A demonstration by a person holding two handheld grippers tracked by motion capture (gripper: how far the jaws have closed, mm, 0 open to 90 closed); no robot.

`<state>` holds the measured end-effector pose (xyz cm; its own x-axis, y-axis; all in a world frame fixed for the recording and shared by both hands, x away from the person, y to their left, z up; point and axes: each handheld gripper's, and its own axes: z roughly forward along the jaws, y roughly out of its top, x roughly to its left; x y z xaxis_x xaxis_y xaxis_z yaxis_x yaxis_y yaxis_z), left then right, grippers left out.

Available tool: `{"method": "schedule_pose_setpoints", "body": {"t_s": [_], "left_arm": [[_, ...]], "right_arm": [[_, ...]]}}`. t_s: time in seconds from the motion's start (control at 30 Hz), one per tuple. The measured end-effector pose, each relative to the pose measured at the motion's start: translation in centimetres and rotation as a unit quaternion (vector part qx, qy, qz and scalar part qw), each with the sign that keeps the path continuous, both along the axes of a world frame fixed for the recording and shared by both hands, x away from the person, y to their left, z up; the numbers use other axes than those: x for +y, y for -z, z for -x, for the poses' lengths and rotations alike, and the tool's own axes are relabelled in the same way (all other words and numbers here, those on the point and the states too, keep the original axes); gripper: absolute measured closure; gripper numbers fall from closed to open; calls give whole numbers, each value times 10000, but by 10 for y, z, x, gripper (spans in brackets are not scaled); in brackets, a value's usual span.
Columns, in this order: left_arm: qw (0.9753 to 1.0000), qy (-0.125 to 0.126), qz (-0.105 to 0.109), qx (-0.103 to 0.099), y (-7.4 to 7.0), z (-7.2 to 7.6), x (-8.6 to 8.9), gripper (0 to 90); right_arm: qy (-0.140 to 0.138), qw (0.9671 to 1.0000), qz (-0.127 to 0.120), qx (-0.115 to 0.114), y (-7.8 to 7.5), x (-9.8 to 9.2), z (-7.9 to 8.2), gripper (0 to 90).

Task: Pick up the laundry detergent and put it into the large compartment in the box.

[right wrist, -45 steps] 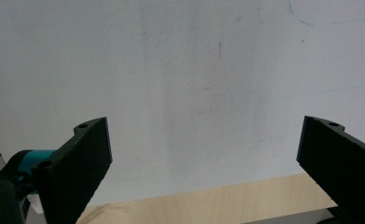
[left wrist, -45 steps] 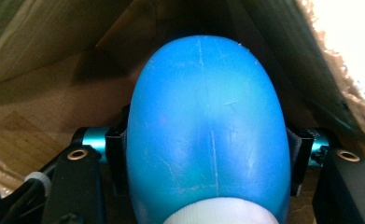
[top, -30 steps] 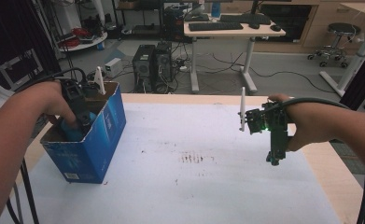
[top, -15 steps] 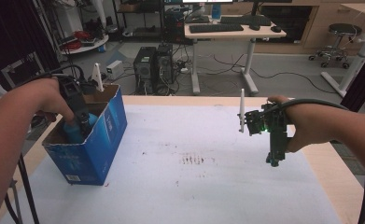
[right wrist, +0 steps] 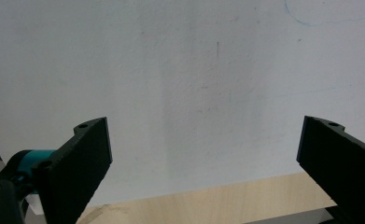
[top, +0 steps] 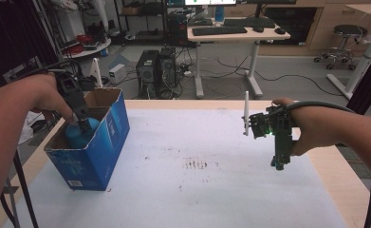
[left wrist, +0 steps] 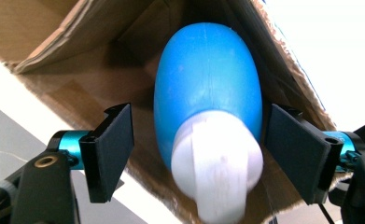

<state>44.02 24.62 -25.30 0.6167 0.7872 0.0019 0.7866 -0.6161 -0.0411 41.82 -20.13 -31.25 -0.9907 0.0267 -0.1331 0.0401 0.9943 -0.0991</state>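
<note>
A blue bottle [top: 78, 133] with a white cap lies tilted inside an open blue cardboard box [top: 95, 156] at the table's left. My left gripper [top: 84, 127] reaches down into the box. In the left gripper view the bottle [left wrist: 208, 88] sits cap-first between the jaws of my left gripper [left wrist: 201, 135], which is open: the right jaw is close against the bottle and a gap shows at the left jaw. The box's brown inside [left wrist: 68, 84] lies behind. My right gripper [top: 279, 164] hangs over the table's right side, pointing down, open and holding nothing [right wrist: 203, 154].
A white sheet [top: 197, 156] with a few dark marks covers the wooden table [top: 344, 180]. The right gripper view looks down on the sheet [right wrist: 194, 70] near the table's wooden edge [right wrist: 208, 200]. Desks, computers and a stool stand on the floor beyond.
My left hand has shifted slightly inside the box, and the blue bottle shows more clearly under the gripper. The right gripper has stayed in place.
</note>
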Motion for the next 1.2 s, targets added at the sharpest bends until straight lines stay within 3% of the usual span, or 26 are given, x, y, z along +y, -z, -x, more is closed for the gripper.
{"method": "schedule_pose_setpoints", "body": {"t_s": [0.37,0.6,0.77,1.07,1.13,1.2], "left_arm": [[9999,100,140,-13,-28,8,-11,154],[9981,474,350,-160,-47,15,-33,117],[9965,753,294,-196,-50,17,-49,92],[9896,1405,295,-118,-47,24,-81,60],[9873,1563,267,-128,-45,25,-88,22],[9844,1728,327,-8,-42,26,-96,21]], "right_arm": [[9,10000,-28,7,-1,2,1,22],[-13,10000,-15,22,-2,0,1,22],[-27,10000,-4,23,-2,1,2,22],[-30,10000,-3,31,-2,3,2,22],[-28,10000,10,40,-1,3,1,22],[-19,10000,8,34,-1,4,1,22]]}}
